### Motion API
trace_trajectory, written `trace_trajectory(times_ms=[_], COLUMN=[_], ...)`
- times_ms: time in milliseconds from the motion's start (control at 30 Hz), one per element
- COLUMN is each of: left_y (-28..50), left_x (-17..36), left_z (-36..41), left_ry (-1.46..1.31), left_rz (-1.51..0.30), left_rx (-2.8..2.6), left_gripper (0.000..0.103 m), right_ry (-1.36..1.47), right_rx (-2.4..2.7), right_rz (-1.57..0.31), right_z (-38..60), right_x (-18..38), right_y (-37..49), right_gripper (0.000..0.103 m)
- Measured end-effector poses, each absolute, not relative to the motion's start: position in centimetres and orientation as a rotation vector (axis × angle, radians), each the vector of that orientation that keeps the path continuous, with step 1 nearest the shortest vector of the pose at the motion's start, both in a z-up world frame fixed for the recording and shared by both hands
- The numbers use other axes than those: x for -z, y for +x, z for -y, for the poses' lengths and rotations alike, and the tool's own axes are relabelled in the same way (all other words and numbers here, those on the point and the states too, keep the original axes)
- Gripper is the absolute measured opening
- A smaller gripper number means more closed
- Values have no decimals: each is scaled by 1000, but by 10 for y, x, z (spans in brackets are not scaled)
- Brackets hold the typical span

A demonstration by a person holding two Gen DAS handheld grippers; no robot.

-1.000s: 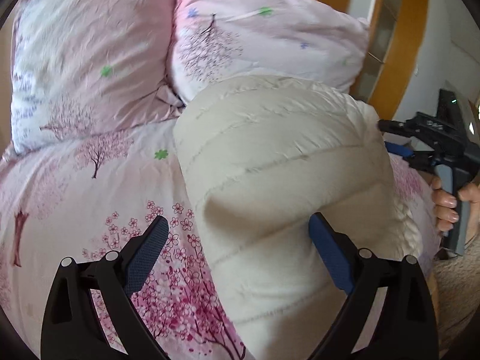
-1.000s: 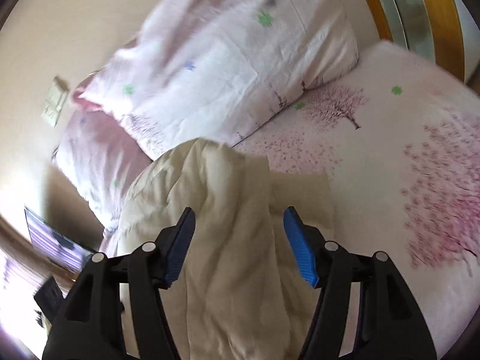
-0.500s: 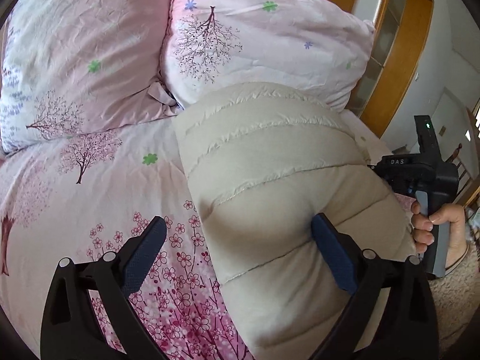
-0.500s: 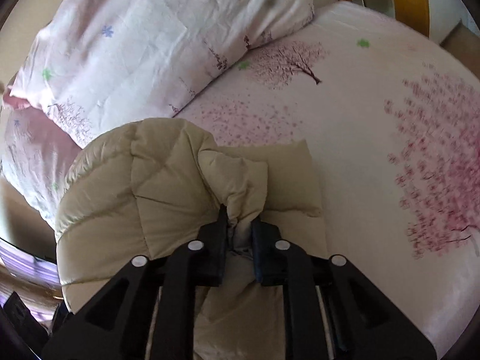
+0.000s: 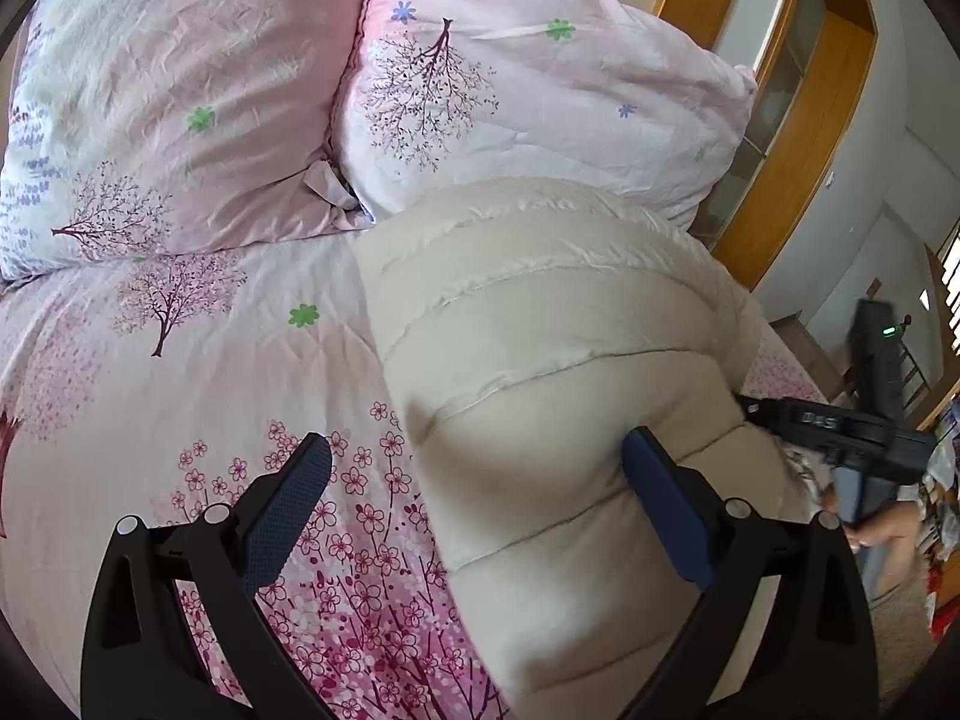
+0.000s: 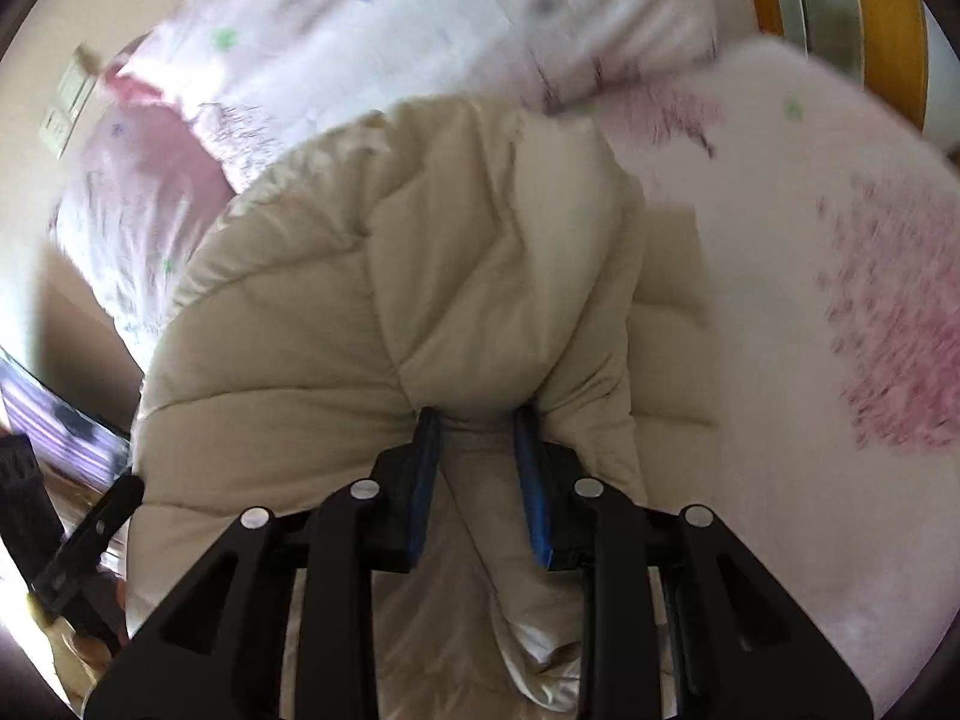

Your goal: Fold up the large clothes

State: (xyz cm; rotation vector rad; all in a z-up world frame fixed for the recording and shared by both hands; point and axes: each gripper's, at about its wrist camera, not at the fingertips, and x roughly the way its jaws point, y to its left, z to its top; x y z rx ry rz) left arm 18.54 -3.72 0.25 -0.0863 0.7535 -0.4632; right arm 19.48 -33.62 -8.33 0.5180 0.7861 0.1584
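While right hand-held gripper (image 6: pixel 474 426) jaws ease apart w/ a jacket (image 6: pixel 336 324) fold btwn pads, left hand-held gripper (image 5: pixel 477 468) gapes wide; jacket at 12, puffy, beige, quilted.

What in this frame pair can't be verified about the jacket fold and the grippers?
- Right gripper pad tips: right wrist view, buried in the beige puffer jacket.
- Jacket's lower part: both views, cut off by the bottom edge.
- Pillows: right wrist view, motion-blurred.
- Left gripper: open, right pad's contact with the jacket unclear.
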Motion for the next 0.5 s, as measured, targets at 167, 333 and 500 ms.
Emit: trace_trajectory(times_ms=[167, 333, 500], left_y=[194, 215, 228], left_x=[-4, 9, 24], left_z=[22, -2, -10], left_ry=[-171, -357, -455], left_rz=[-777, -856, -914], left_rx=[483, 527, 565], left_gripper=[99, 99, 99], right_ry=[587, 622, 783], right_rx=[-213, -234, -328], right_rz=[-810, -680, -846], right_z=[355, 391, 415], right_x=[72, 41, 74], right_y=[188, 157, 179], right_gripper=[60, 101, 101])
